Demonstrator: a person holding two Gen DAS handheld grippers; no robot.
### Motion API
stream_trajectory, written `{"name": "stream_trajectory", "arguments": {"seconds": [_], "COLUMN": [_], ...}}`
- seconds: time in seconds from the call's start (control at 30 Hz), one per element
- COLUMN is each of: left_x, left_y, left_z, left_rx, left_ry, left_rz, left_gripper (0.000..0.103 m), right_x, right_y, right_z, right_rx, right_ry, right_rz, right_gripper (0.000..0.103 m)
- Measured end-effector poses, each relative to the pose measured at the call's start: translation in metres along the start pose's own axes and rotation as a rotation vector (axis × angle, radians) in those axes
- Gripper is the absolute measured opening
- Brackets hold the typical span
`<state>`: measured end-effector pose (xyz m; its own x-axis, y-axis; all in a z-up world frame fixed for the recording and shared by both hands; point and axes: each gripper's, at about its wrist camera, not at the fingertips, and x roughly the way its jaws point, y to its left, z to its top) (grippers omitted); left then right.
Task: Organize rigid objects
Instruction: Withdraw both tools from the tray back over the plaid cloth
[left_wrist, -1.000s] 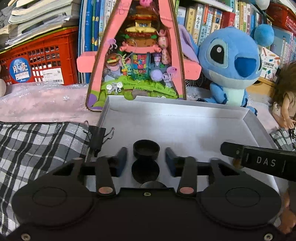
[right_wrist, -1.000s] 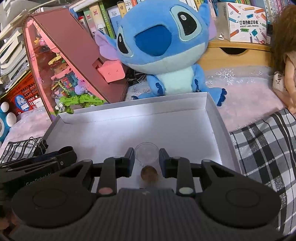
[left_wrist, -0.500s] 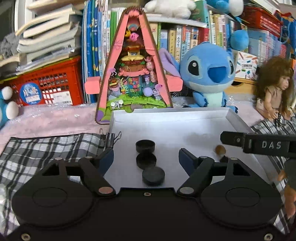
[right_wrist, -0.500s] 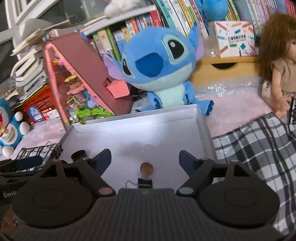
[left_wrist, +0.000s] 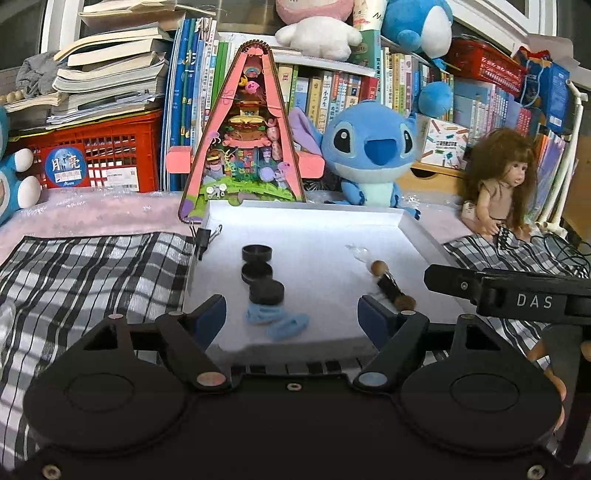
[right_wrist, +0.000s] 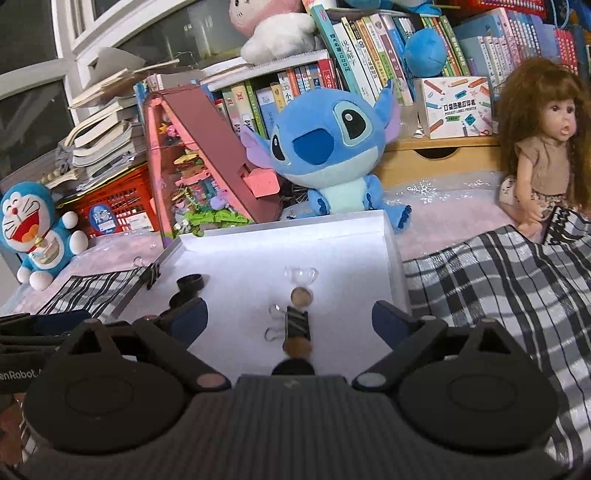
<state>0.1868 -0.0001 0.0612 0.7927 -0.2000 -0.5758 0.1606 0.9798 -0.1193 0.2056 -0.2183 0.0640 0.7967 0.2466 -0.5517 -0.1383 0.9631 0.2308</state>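
Observation:
A white tray (left_wrist: 417, 229) lies ahead on a checked cloth. Three black round caps (left_wrist: 257, 273) stand in a row on its left half, with light blue pieces (left_wrist: 275, 319) in front of them. On the right half lie a clear cap (right_wrist: 301, 275), a brown disc (right_wrist: 301, 296), a black binder clip (right_wrist: 297, 323) and a second brown disc (right_wrist: 295, 347). My left gripper (left_wrist: 291, 315) is open at the tray's near edge, touching nothing. My right gripper (right_wrist: 290, 319) hangs over the binder clip, its jaws opening wide and well clear of it.
A blue plush (left_wrist: 369, 155), a pink triangular toy house (left_wrist: 245, 147) and a long-haired doll (left_wrist: 498, 177) stand behind the tray (right_wrist: 391, 251). A binder clip (left_wrist: 203, 238) grips the tray's left corner. Checked cloth (right_wrist: 498, 288) spreads on both sides. Books and a red crate (left_wrist: 103, 155) fill the back.
Both grippers have pulled back from the tray and opened. The left one let go of a black cap and the right one a clear cap; both caps now lie in the tray.

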Motion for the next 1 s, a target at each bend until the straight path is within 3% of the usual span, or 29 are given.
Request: {"name": "stream_trajectory", "arguments": {"seconds": [0.33,0.57,1.0], "left_x": [-0.031,-0.044,-0.063], "left_y": [-0.015,-0.018,-0.032], "left_z": [-0.037,-0.074,-0.115], "left_rx": [0.009,-0.042,0.019], "left_ry": [0.0,0.032,0.035], "left_rz": [-0.01,-0.029,-0.019], "left_gripper": [0.077,0.077,0.078], "right_x": [-0.042,-0.066,-0.093], "right_y": [0.011,0.013,0.006], "right_z": [-0.028,-0.056,-0.093], "right_rx": [-0.065,-0.086,-0.17], "right_ry": [-0.044,-0.056,-0.034], "right_rz": [-0.017,-0.038,-0.102], "right_gripper": [0.103,0.103,0.103]}}
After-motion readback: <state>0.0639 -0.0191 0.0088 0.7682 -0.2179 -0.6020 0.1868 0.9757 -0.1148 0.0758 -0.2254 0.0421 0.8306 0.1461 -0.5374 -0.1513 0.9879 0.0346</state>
